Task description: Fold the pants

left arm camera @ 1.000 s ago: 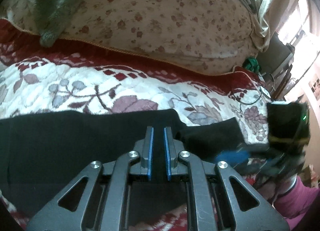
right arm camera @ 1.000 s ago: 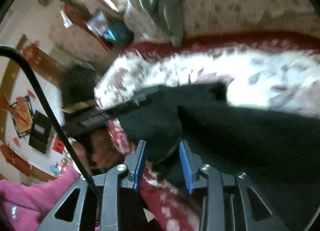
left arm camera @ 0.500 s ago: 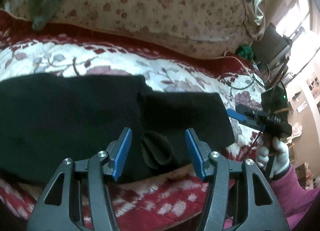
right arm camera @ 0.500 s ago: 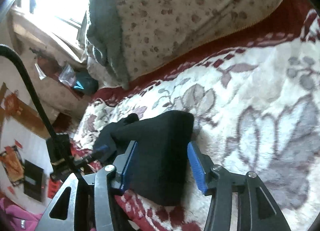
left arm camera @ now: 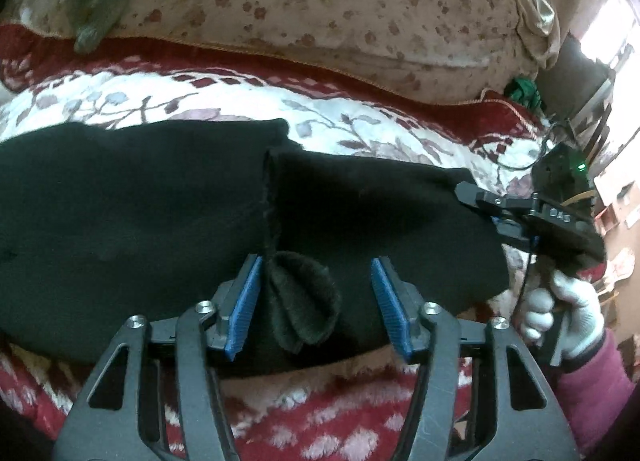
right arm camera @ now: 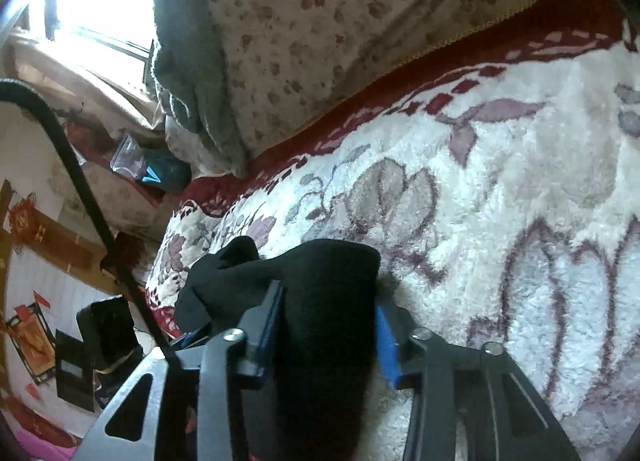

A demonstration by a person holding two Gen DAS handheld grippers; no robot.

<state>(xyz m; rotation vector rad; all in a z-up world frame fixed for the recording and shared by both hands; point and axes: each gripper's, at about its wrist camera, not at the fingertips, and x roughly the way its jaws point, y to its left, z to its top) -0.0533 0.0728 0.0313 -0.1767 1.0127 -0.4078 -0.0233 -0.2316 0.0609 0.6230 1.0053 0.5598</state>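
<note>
Black pants: dark fleecy fabric, lying flat across floral blanket, long axis running left to right in left wrist view. 1 layer folded over another, raised seam edge running down middle. Small rounded flap curled up at near edge, showing 2 lobes. Right end rounded, reaching toward bed edge. In right wrist view pants end appears bunched, narrow corner poking out to left.
</note>
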